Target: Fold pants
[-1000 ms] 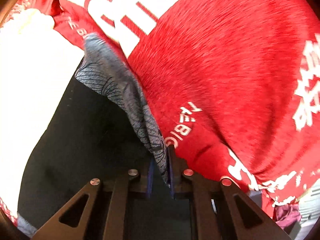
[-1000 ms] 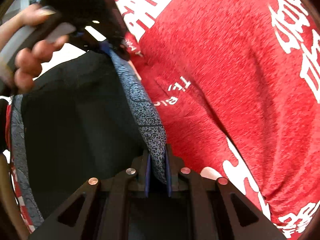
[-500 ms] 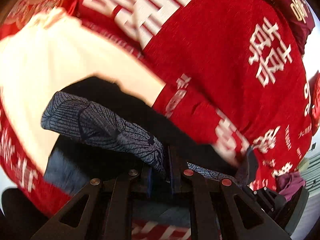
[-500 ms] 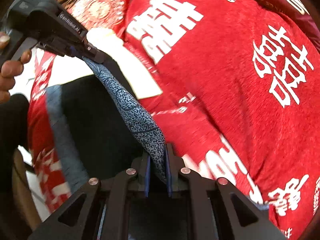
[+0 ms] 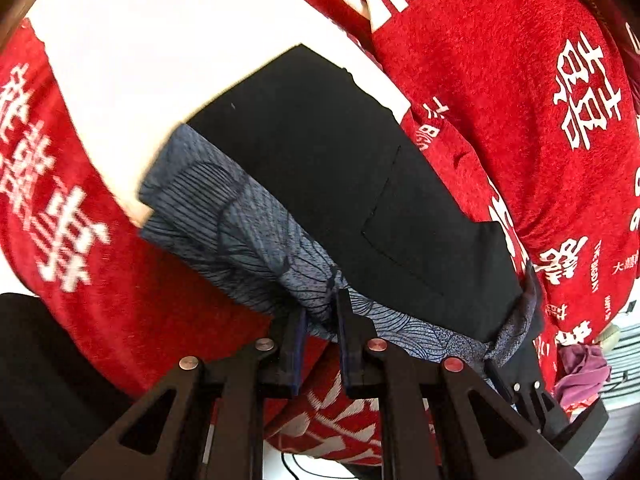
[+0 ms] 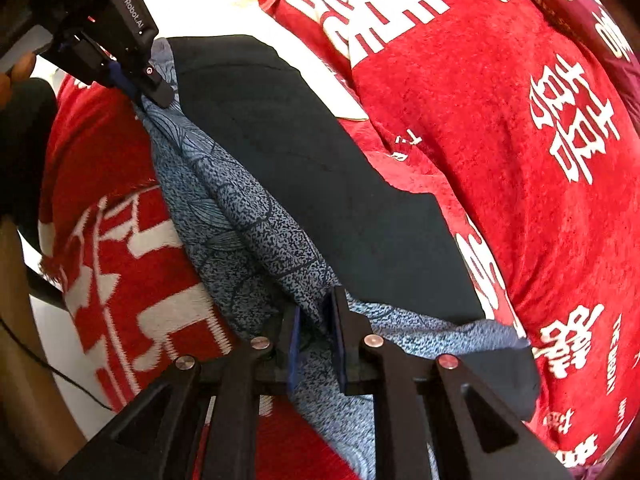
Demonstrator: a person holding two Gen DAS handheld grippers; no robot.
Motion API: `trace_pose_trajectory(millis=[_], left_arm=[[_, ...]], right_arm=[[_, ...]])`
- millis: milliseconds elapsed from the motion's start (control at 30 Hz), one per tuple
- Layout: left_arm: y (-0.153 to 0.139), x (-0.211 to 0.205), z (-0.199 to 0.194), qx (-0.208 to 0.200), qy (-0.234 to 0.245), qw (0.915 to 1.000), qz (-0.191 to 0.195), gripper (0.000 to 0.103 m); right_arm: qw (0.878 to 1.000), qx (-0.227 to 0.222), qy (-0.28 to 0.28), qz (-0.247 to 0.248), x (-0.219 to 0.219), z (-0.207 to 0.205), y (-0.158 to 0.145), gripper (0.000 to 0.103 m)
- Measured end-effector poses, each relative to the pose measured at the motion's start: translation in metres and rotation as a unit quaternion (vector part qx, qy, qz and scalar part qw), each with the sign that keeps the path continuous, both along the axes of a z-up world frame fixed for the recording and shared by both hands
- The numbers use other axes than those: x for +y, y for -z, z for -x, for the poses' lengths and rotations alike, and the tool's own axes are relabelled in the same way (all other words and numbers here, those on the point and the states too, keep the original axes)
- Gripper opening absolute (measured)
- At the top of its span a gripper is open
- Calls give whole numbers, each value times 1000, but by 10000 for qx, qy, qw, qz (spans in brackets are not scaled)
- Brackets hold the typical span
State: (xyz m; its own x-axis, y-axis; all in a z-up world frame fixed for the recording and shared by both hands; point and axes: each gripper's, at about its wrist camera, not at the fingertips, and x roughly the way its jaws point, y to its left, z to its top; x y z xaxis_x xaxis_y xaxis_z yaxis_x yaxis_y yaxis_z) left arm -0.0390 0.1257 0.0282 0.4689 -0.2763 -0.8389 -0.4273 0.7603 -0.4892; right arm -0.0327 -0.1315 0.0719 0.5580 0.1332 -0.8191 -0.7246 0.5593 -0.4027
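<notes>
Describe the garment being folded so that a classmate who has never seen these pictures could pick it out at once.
Start from the red cloth with white characters that covers the surface. On it lie the pants, black with a grey-blue band printed in fine dark lines. Both the left gripper and the right gripper grip that band, and nothing else there is black.

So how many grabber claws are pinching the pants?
2. The left gripper pinches the patterned blue edge of the pants at one end, and the right gripper pinches the same edge at the other end. No others show.
</notes>
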Motion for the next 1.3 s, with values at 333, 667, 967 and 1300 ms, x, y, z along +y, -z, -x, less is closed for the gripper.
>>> trace_pose_trajectory(millis=[333, 667, 967, 1300], left_arm=[[-50, -17, -8, -475, 340, 9958, -706, 15], [13, -44, -54, 228, 868, 9941, -605, 15], [-5, -74, -49, 130, 1210, 9893, -809, 15], [-3, -154, -59, 121, 2160, 9661, -1410, 16]], right_arm=[[9816, 600, 564, -1722, -11, -14, -72, 81], [9463, 1855, 2139, -1563, -12, -87, 9, 80], [9324, 1255, 2639, -2125, -86, -73, -52, 81], [7811, 1293, 5725, -2129, -211, -214, -29, 91]])
